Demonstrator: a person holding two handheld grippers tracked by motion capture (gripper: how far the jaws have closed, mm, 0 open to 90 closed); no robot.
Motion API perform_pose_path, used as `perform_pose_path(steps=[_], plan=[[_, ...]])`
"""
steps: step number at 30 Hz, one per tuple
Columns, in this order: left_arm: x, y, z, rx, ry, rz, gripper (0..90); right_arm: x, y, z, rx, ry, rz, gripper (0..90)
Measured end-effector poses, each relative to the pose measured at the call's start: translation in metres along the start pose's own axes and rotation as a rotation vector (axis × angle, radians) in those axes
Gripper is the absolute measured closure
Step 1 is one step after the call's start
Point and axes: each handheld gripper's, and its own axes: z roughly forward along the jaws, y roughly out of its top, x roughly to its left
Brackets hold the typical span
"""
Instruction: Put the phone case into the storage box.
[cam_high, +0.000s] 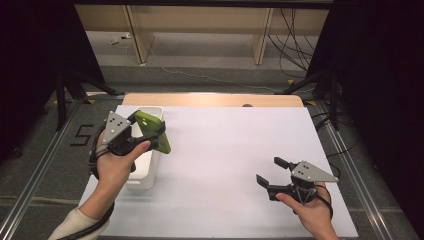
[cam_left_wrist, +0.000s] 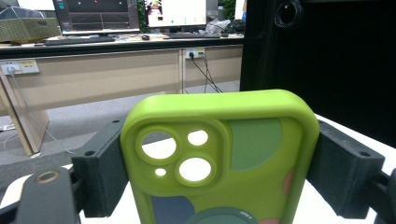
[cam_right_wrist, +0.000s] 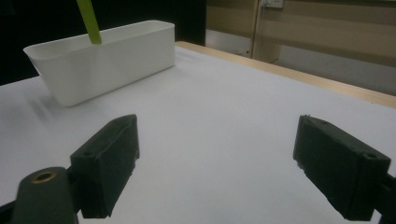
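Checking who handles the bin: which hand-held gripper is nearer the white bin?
Left. The left hand-held gripper holds a green phone case above the white bin; the right hand-held gripper is far across the table.

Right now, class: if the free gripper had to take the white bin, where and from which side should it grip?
Grip the white bin by a long wall, coming down from above: its top is open and the thin rim fits between the jaws.

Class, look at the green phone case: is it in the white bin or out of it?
Out. The green phone case is clamped between the left gripper jaws, held in the air above the white bin.
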Motion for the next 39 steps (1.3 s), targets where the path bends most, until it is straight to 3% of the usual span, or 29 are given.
perform_pose_path(steps=[23,39], plan=[[0.026,0.002,-0.001,-0.002,0.079,-0.016,15.9,-0.002,-0.005,-0.006,-0.005,-0.018,0.008,15.6],[0.038,0.002,0.008,0.009,0.116,-0.018,15.9,-0.002,-0.006,-0.006,-0.005,-0.026,0.011,15.6]])
